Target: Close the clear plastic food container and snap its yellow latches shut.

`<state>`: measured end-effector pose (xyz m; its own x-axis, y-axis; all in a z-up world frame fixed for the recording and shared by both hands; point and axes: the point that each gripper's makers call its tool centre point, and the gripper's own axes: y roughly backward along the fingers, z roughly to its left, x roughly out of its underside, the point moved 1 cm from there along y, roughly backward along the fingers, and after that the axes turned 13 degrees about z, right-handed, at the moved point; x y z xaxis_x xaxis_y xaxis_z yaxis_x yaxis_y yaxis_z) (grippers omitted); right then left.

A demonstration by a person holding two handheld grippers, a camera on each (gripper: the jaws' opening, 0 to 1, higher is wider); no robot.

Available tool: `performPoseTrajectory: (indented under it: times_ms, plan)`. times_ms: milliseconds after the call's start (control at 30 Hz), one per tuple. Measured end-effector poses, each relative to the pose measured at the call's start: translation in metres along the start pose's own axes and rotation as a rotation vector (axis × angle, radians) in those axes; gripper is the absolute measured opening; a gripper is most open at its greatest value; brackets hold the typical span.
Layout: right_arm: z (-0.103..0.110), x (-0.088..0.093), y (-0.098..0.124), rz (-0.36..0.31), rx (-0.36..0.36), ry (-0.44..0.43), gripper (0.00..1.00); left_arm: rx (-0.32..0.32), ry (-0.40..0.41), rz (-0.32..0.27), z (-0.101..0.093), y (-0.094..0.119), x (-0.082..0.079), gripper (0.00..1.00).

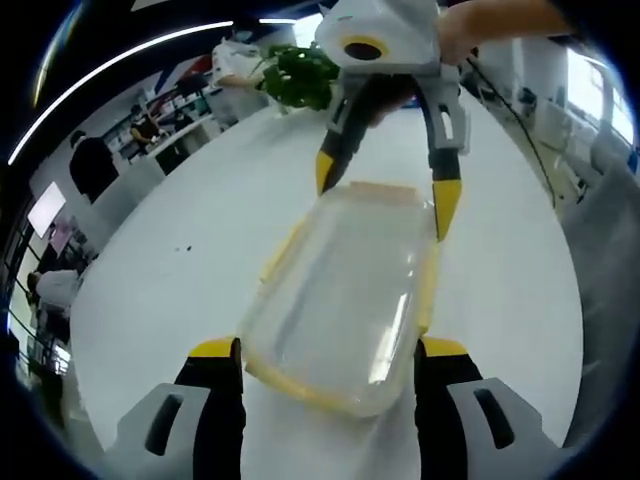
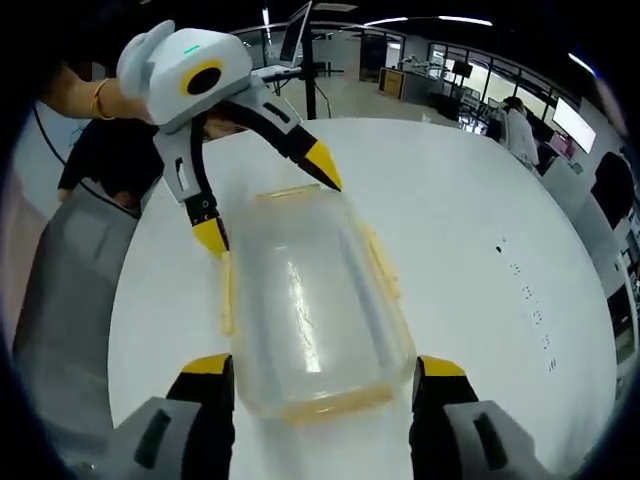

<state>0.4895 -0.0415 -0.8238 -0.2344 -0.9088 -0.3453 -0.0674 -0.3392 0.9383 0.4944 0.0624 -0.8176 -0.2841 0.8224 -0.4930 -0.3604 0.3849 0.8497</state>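
Clear food container (image 1: 340,300), lid on, latches (image 2: 383,262) splayed. We hold the left gripper (image 1: 330,365) and right gripper (image 2: 320,375) spread, straddling opposite ends; uneven pressure risks skidding it across the white table (image 1: 180,260).

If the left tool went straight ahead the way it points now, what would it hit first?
Most likely the clear container: its near end sits between the left tool's open jaws. Beyond it, the right tool straddles the far end. Depth is hard to judge.
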Motion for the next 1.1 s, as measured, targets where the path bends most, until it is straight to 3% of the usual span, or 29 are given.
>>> performPoseTrajectory:
  times_ms: [467,1100]
  plan:
    - [-0.020,-0.011,-0.004,-0.020,0.010,0.000,0.72,0.000,-0.004,0.010,0.023,-0.006,-0.001,0.67]
    - [-0.024,-0.011,-0.007,0.028,0.054,0.052,0.73,-0.004,0.001,0.010,0.026,-0.005,-0.001,0.67]
